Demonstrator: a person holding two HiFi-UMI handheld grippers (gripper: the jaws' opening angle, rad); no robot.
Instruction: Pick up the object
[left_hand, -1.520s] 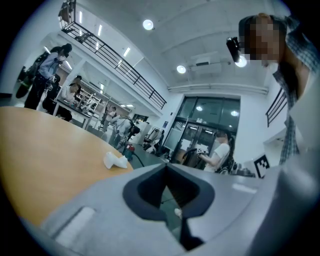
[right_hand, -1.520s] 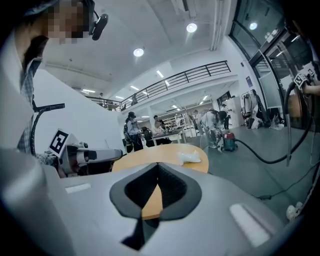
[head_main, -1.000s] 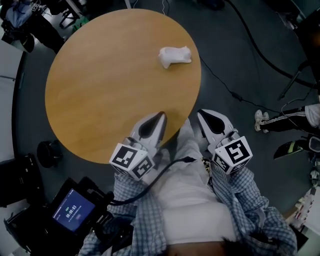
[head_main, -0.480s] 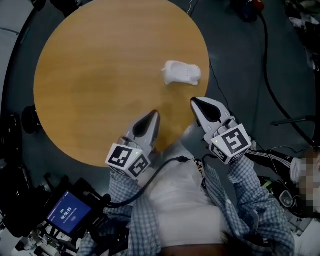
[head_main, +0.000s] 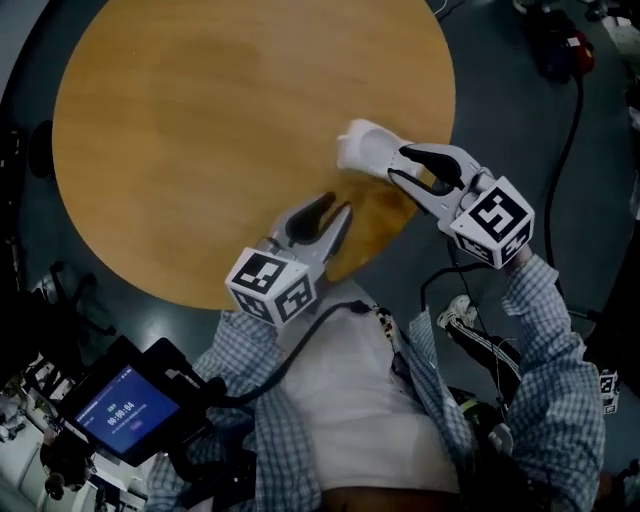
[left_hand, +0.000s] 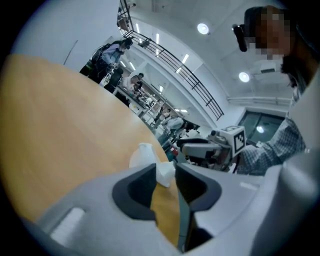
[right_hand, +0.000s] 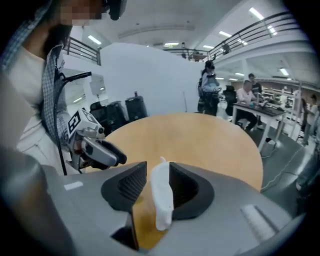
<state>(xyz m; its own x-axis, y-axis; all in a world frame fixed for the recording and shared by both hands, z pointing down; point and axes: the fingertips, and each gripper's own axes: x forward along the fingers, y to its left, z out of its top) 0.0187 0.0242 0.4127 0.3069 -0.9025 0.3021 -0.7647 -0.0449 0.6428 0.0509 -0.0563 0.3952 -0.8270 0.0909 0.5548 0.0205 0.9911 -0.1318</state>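
Observation:
A white lumpy object (head_main: 362, 148) lies near the right edge of the round wooden table (head_main: 200, 120). My right gripper (head_main: 396, 163) reaches it from the right; its jaws are opening and stand on either side of the object's near end. In the right gripper view the object (right_hand: 161, 192) sits between the pads, close to the right one, with a gap on the left. My left gripper (head_main: 338, 203) hovers over the table's near edge, its jaws opening with nothing between them. In the left gripper view the object (left_hand: 145, 156) lies beyond the jaws (left_hand: 166, 175).
A device with a blue screen (head_main: 130, 410) sits on dark gear at the lower left. Cables (head_main: 570, 130) run over the grey floor right of the table. People and desks (right_hand: 250, 100) show in the background of the gripper views.
My right gripper has moved forward to the white object and its jaws have parted around it. My left gripper's jaws have parted too and it has moved a little forward over the table.

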